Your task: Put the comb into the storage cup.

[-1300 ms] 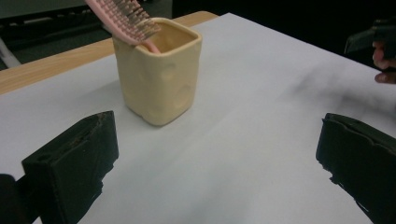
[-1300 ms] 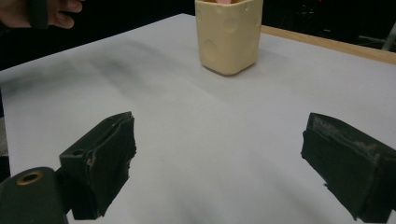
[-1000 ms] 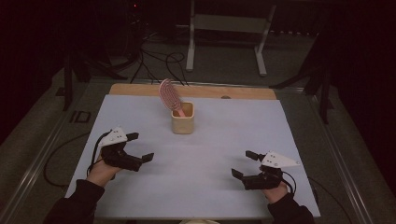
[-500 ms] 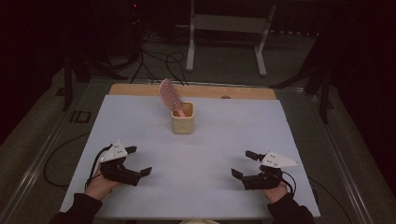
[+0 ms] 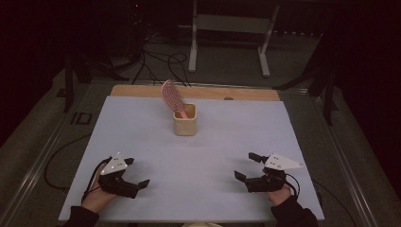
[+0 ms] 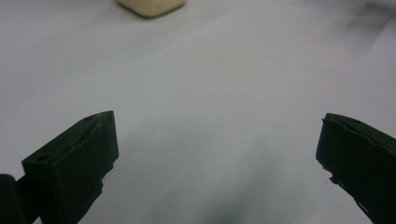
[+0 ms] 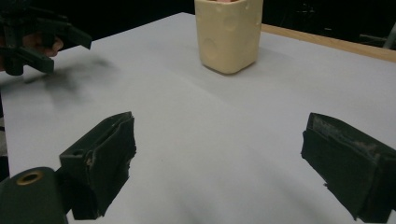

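My left gripper (image 5: 136, 173) has pulled back toward me, farther from the cream cup (image 5: 184, 119) than a second ago; my right gripper (image 5: 246, 166) has kept its place. Both have their jaws spread wide, holding nothing, low over the white table (image 5: 213, 156). The pink hairbrush (image 5: 171, 97) stands tilted in the cup, well beyond both grippers; its handle is hidden inside the cup.
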Demonstrator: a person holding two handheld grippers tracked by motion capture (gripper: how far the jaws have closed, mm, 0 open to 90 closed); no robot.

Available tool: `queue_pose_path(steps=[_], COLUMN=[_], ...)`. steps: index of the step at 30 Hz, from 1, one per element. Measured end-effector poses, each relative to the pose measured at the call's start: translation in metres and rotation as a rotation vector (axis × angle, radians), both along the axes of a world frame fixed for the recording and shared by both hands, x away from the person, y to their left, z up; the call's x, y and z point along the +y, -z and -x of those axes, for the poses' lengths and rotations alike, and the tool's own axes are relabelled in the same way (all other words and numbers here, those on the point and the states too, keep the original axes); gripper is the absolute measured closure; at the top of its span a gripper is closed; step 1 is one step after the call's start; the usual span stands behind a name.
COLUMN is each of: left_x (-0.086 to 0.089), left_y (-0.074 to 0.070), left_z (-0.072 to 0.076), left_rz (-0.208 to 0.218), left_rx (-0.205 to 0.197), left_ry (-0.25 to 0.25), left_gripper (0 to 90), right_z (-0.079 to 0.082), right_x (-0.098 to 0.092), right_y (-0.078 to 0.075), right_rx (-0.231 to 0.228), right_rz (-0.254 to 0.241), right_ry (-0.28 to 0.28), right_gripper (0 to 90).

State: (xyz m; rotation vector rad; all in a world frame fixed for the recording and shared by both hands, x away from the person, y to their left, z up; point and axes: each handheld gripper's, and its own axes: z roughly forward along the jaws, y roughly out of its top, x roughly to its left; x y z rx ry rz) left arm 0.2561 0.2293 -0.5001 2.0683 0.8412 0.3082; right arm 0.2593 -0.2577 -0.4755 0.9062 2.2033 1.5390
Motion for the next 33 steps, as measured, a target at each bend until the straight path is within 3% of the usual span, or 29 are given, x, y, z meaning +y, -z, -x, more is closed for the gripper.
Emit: queue_pose_path(steps=[5, 10, 33], left_x=[0.008, 0.015, 0.017], left_y=[0.004, 0.006, 0.011], left_z=[0.003, 0.005, 0.007], left_rz=[-0.025, -0.019, 0.014], left_rx=[0.008, 0.011, 0.027], left_ry=[-0.036, -0.075, -0.065], left_gripper=[0.2, 0.2, 0.2], right_z=[0.0, -0.001, -0.003], right_x=[0.001, -0.001, 0.0], right_y=[0.001, 0.001, 0.003], right_rx=[-0.002, 0.001, -0.001], right_rz=[0.006, 0.001, 0.013], right_ry=[-0.003, 0.0, -0.003], right_gripper=[9.5, 9.5, 9.6])
